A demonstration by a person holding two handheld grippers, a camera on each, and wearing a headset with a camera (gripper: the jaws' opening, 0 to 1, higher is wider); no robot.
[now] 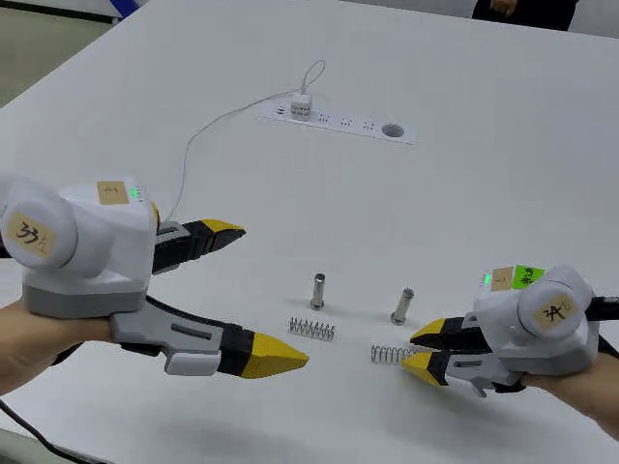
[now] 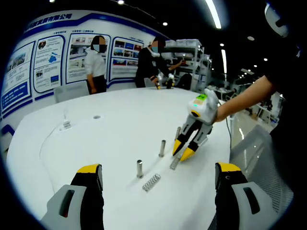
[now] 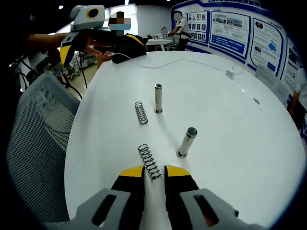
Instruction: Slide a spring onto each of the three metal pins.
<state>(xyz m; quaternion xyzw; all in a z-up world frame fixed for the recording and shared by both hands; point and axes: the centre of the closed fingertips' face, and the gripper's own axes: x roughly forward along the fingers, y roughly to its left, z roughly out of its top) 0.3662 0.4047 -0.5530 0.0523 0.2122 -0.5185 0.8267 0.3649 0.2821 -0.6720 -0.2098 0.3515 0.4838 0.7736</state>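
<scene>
Got the right gripper (image 1: 414,352) low at the near right of the table (image 1: 503,213), jaws just a narrow slit apart. Right-hand spring (image 1: 392,354) lying flat straight off the tips, long axis running left-right and pretty much in line with the jaws, right end poked in between them. Doesn't look pinched yet, going by the sliver of table either side of the coil in the right gripper view. Right-hand pin (image 1: 401,306) standing upright just far of that spring, so probably a squeeze first, then tipping the spring up on end to drop it over the pin. Left gripper (image 1: 269,295) up off the table at the near left, jaws gaping wide, holding nothing, well apart from that spring. Left-hand spring (image 1: 311,329) lying flat just near of the left-hand pin (image 1: 317,290), over on that gripper's side.
</scene>
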